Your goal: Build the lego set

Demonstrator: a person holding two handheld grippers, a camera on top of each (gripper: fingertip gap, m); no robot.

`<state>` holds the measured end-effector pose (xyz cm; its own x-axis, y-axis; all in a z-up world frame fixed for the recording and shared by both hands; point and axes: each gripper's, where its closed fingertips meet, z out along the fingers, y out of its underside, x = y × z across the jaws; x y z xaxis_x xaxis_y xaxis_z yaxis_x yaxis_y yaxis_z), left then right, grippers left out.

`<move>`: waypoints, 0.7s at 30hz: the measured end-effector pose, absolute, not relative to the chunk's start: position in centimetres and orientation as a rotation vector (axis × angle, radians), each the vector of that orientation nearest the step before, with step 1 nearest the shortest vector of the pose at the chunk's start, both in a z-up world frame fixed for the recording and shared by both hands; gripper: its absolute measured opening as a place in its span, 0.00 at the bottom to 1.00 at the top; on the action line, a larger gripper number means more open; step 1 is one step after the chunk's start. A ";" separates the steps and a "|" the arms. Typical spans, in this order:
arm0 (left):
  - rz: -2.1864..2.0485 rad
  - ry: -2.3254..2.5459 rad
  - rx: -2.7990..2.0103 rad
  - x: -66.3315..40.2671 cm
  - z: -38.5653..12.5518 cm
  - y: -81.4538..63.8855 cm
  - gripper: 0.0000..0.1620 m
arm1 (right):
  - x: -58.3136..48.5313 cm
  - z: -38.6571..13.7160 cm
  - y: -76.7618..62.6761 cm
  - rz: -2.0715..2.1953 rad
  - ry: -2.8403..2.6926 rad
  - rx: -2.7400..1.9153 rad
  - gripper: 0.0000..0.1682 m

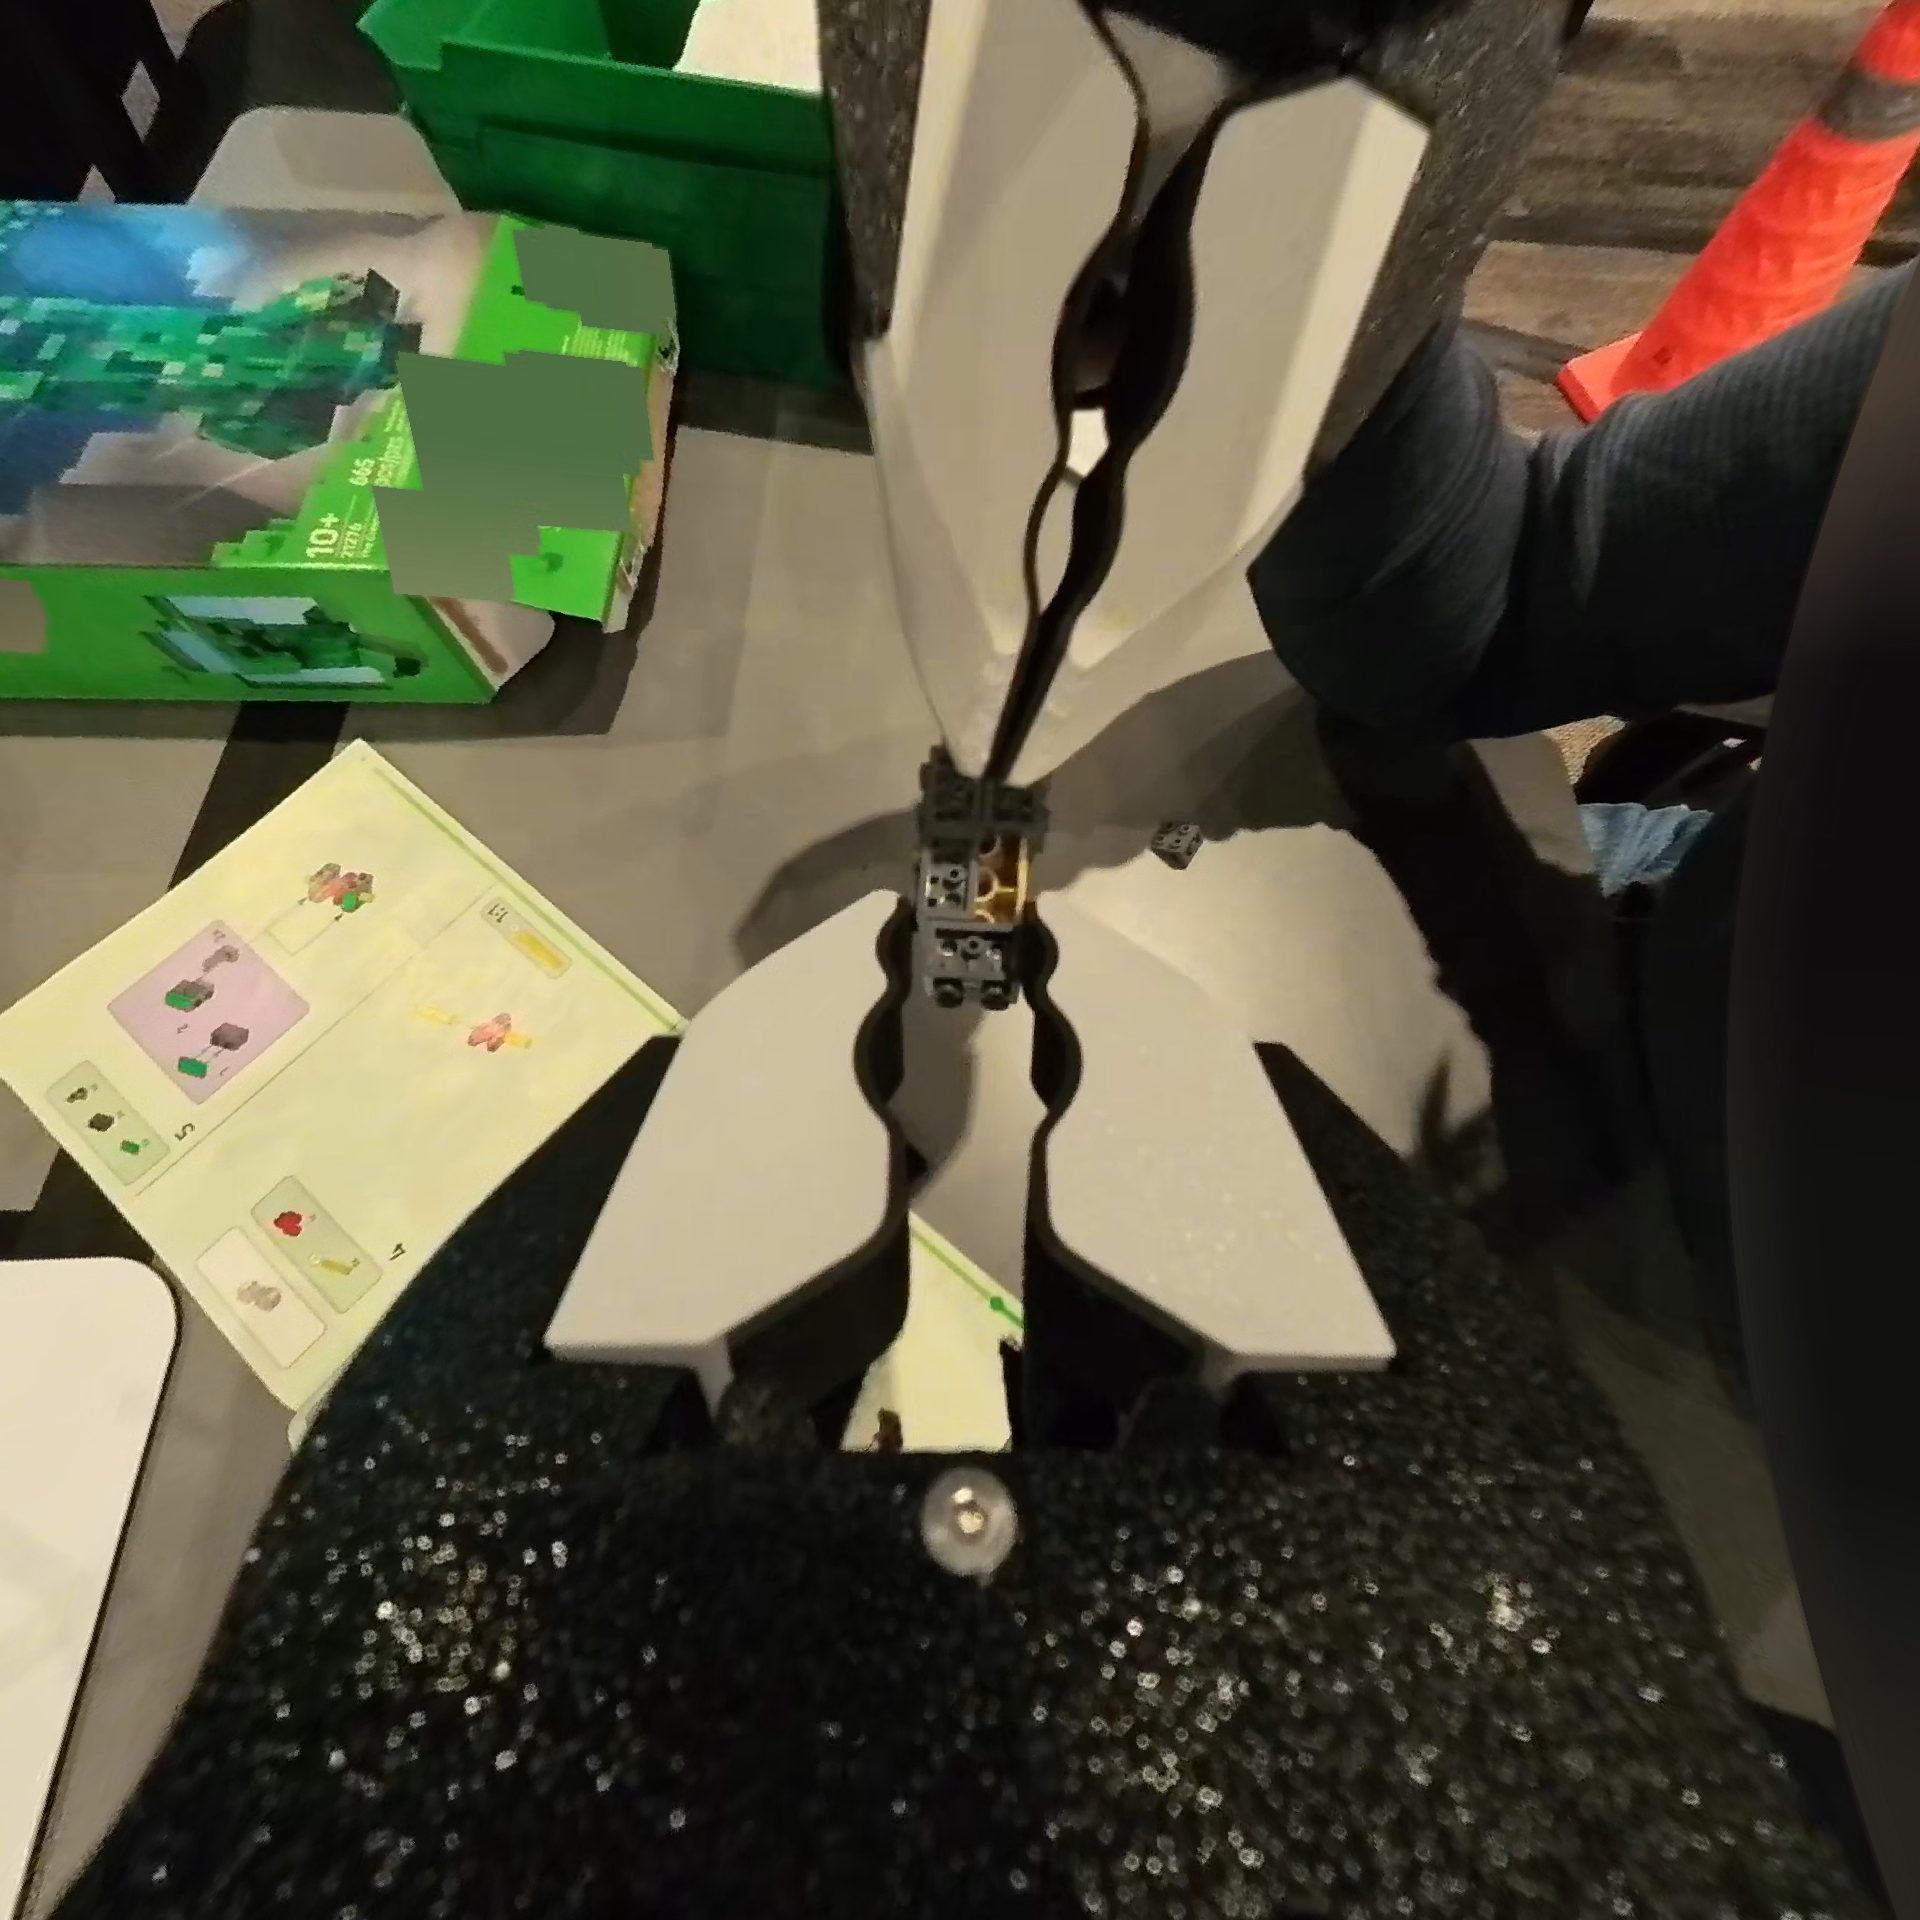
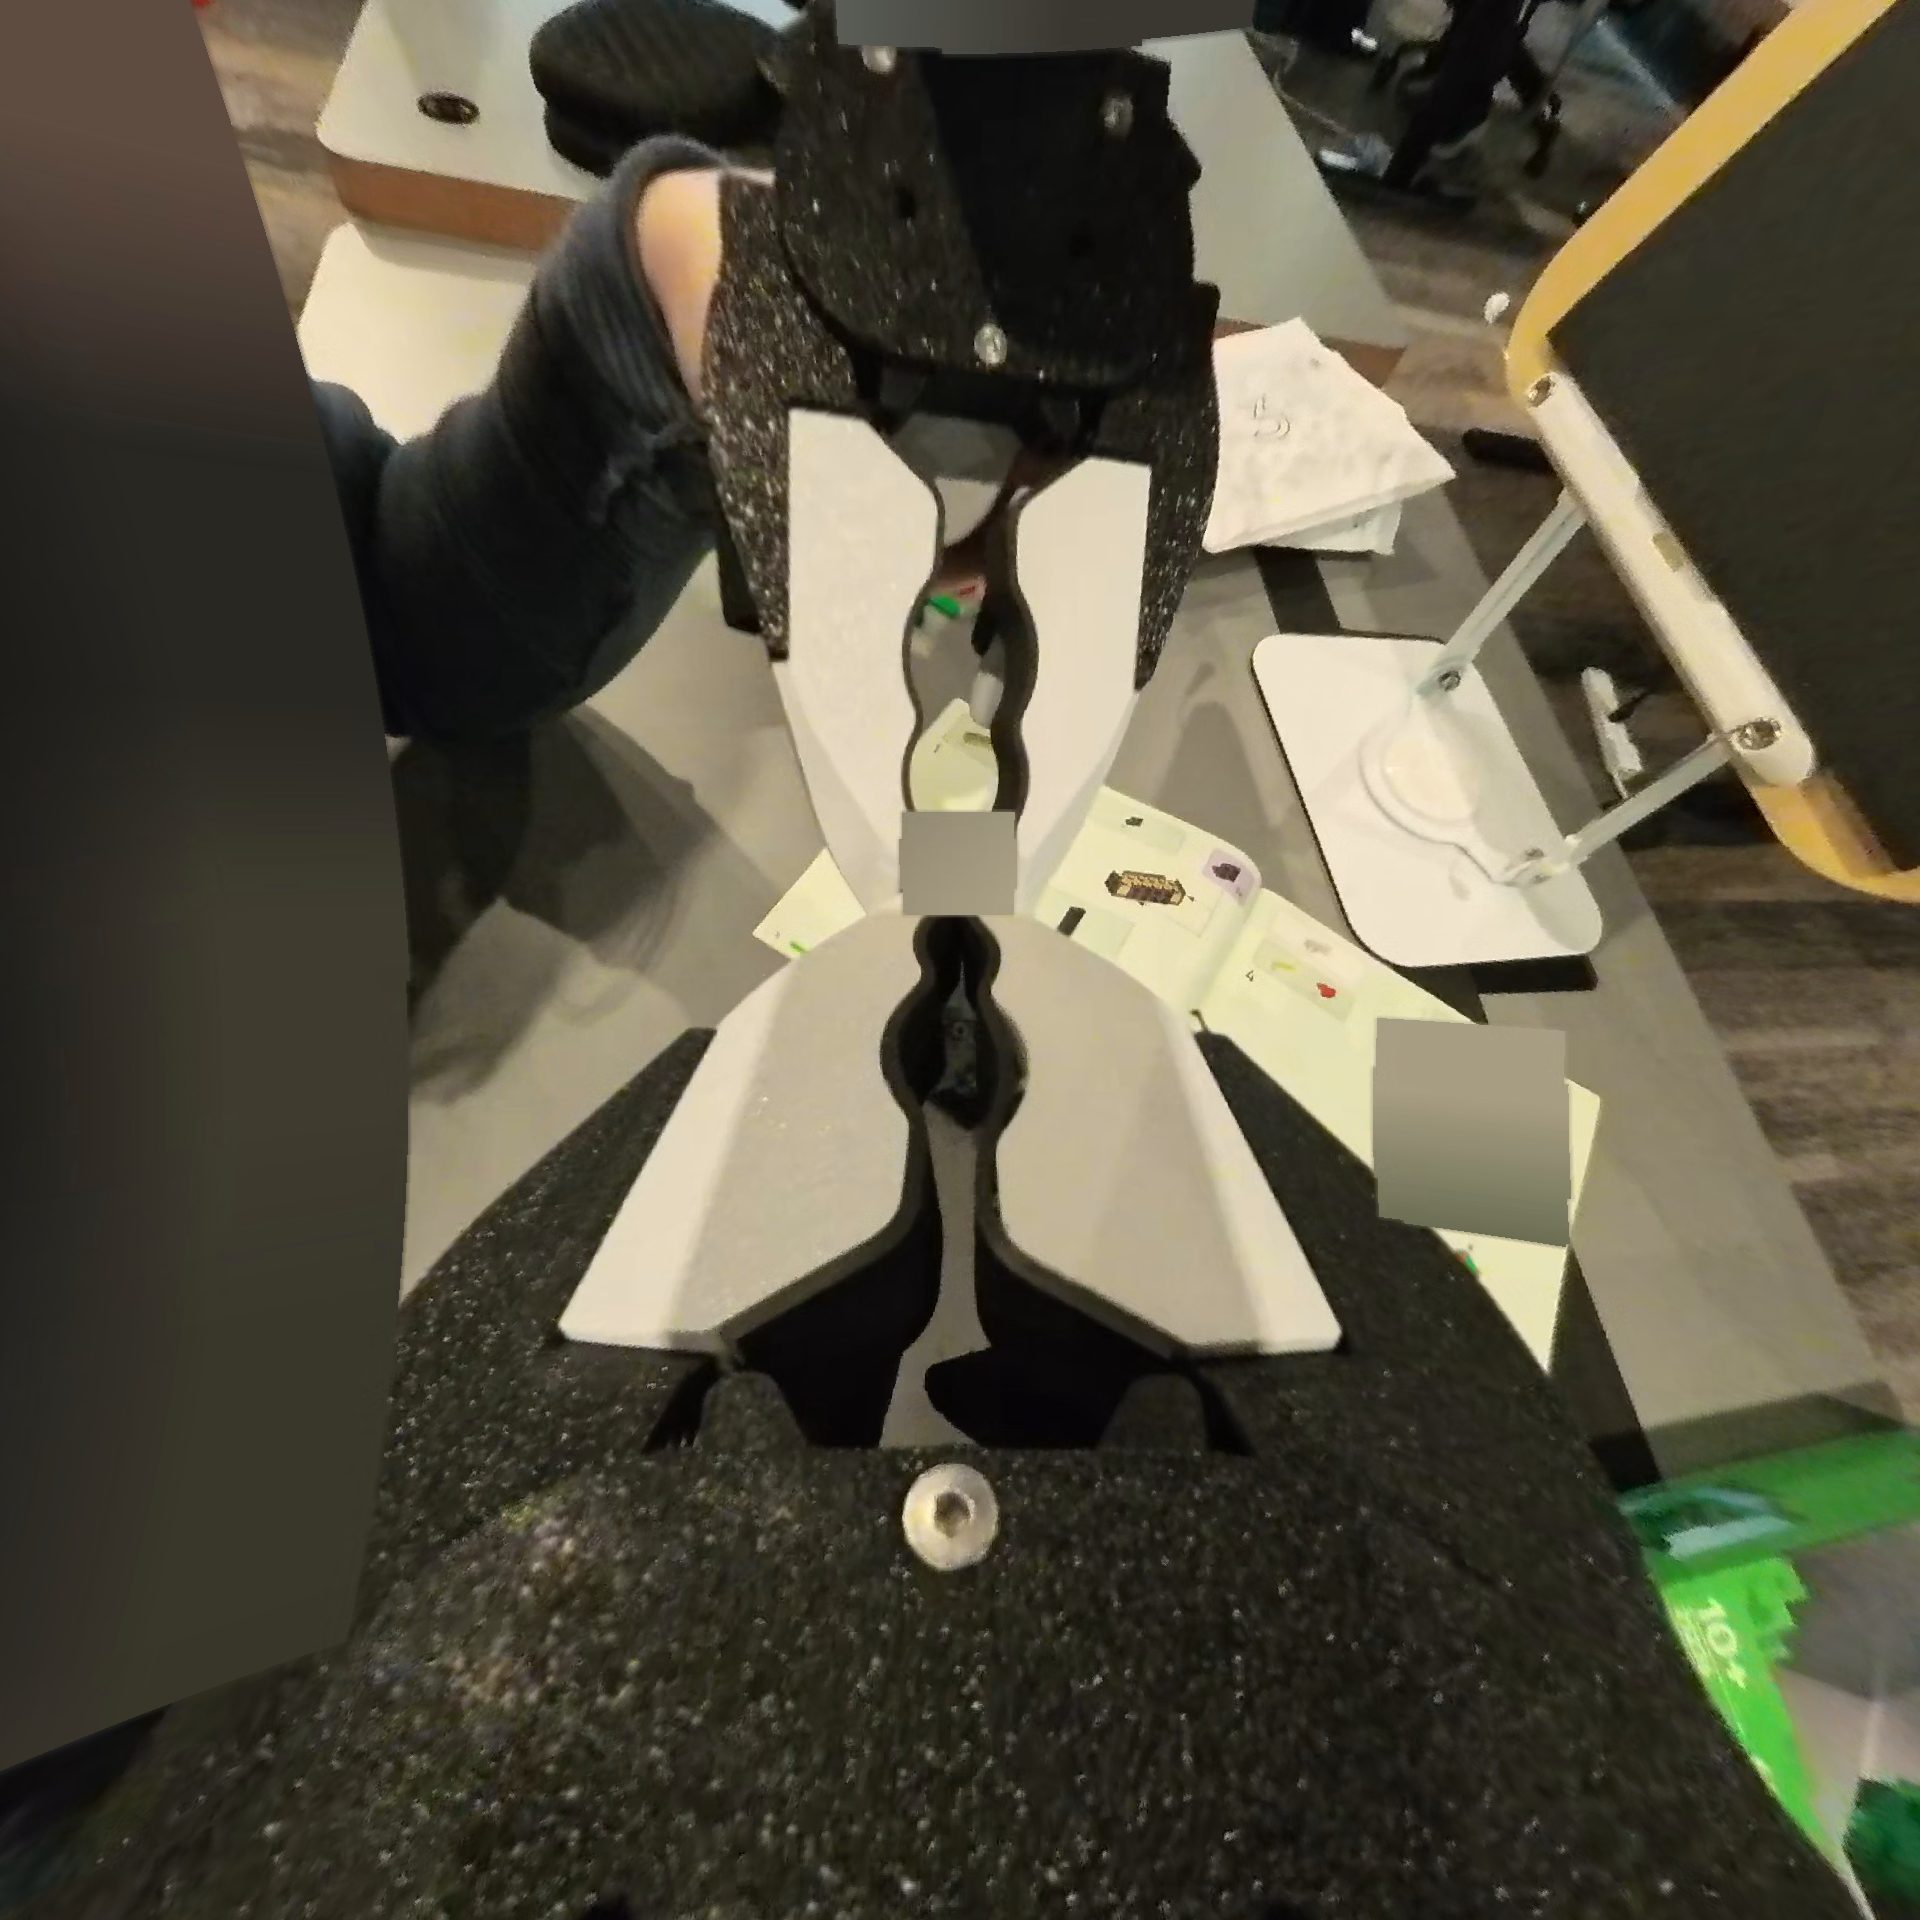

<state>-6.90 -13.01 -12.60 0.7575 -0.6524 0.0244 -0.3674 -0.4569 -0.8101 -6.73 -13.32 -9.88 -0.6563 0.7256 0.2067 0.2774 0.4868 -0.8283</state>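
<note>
My left gripper [image 1: 971,930] is shut on a small dark grey Lego assembly [image 1: 971,940] with a tan piece in its side, held above the grey table [image 1: 727,623]. My right gripper [image 1: 982,769] comes from the opposite side, tip to tip, and is shut on the dark grey brick [image 1: 982,805] at the assembly's far end. In the right wrist view my right gripper [image 2: 956,935] meets my left gripper [image 2: 956,821]; a mosaic patch hides the assembly there. A dark piece [image 2: 961,1065] shows between the right fingers.
The open instruction booklet [image 1: 312,1039] lies under the grippers, also in the right wrist view [image 2: 1143,904]. The green set box [image 1: 312,468] and an open green box [image 1: 623,156] lie beyond. One loose dark brick [image 1: 1179,836], a white stand base [image 2: 1434,810], a white bag [image 2: 1320,436]. Only a small space, under 4 cm, lies between the two pairs of fingers.
</note>
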 end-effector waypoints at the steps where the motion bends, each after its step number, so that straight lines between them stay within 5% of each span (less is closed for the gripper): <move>1: -0.427 0.762 -2.090 -6.9 -12.5 -13.0 0.12 | -6.7 -10.2 -13.1 1.053 -2.203 -0.834 0.00; 9: -0.420 0.748 -2.088 -7.2 -12.5 -12.9 0.12 | -7.2 -8.9 -12.4 1.042 -2.084 -0.780 0.00; 16: -0.415 0.719 -2.032 -7.5 -11.3 -12.9 0.12 | -6.7 -8.1 -11.6 1.069 -2.022 -0.714 0.22; 21: -0.482 0.720 -2.008 -7.4 -11.0 -13.4 0.12 | -5.7 -8.4 -12.9 1.095 -2.078 -0.565 0.23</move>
<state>-7.41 -13.38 -11.00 0.7523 -0.6569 0.0509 -0.2968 -0.4069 -0.8639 -5.68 -12.91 -8.37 -0.6524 0.6526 0.3853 0.0512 0.5452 -0.8368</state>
